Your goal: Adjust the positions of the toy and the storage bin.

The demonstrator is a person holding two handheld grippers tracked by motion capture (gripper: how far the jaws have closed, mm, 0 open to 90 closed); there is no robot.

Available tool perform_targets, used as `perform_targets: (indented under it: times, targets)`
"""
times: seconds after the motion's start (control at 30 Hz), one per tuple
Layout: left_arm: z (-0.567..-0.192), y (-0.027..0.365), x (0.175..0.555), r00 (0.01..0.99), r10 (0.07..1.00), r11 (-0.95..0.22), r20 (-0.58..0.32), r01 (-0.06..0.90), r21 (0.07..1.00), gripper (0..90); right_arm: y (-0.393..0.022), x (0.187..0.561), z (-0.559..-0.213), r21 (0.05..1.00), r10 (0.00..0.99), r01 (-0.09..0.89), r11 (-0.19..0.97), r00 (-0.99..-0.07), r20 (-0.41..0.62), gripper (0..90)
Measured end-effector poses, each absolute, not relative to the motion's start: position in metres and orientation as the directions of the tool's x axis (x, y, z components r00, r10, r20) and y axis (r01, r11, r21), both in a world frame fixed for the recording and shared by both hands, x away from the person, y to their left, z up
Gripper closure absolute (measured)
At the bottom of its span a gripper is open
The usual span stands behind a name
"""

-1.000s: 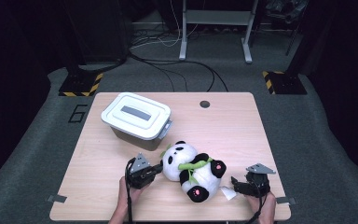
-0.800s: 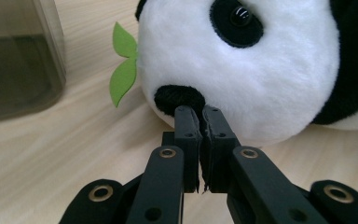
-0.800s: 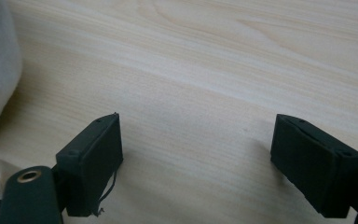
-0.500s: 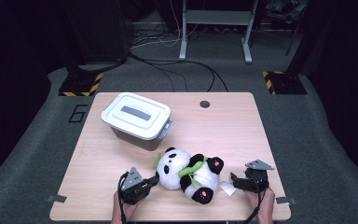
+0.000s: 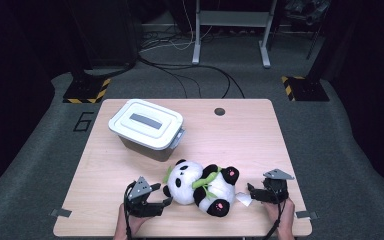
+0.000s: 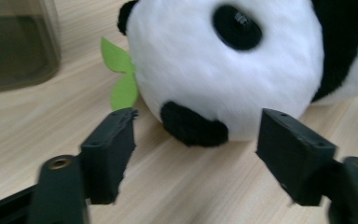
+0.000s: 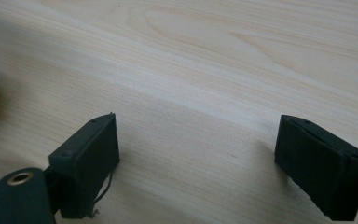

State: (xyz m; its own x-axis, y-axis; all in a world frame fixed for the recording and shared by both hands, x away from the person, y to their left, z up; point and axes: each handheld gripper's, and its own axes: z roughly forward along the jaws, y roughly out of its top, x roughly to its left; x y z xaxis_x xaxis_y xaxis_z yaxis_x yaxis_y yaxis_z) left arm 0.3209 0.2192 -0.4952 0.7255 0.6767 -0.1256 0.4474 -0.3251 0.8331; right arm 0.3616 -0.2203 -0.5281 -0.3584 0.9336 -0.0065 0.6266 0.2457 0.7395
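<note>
**Panda toy lay free between two parted grippers**

The panda toy [image 5: 202,187] lay on its back at the near edge of the worktop [image 5: 245,135], head to the left (a green felt leaf [image 6: 119,77] poked out beside it). The left gripper [image 5: 161,195] sat just left of the head; its fingers [image 6: 109,156] had just been opening and stood apart, nothing between them. The right gripper [image 5: 250,191] rested near the toy's right side by a white tag [image 5: 243,200], fingers [image 7: 86,163] apart over bare wood. A lidded box [image 5: 147,127] stood farther back, to the left.
</note>
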Motion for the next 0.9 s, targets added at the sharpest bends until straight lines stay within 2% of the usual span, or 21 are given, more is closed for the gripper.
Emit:
perform_targets:
  times: [0.13, 0.43, 0.63, 0.9]
  targets:
    - [-0.485, 0.226, 0.326, 0.713, 0.687, -0.303, -0.140, 0.456, 0.837, 14.9, -0.220, 0.365, -0.528, 0.735, 0.926, 0.626, 0.262, -0.377, -0.009, 9.0]
    - [-0.456, 0.248, 0.346, 0.665, 0.736, -0.279, -0.128, 0.471, 0.837, 8.1, -0.219, 0.366, -0.528, 0.733, 0.929, 0.633, 0.249, -0.369, 0.003, 8.1]
    - [-0.430, 0.258, 0.367, 0.626, 0.776, -0.278, -0.078, 0.449, 0.849, 3.1, -0.219, 0.366, -0.528, 0.735, 0.929, 0.631, 0.248, -0.369, 0.003, 8.8]
    - [-0.399, 0.268, 0.414, 0.583, 0.811, -0.278, -0.046, 0.453, 0.847, 0.2, -0.220, 0.366, -0.528, 0.734, 0.929, 0.632, 0.248, -0.370, 0.004, 9.5]
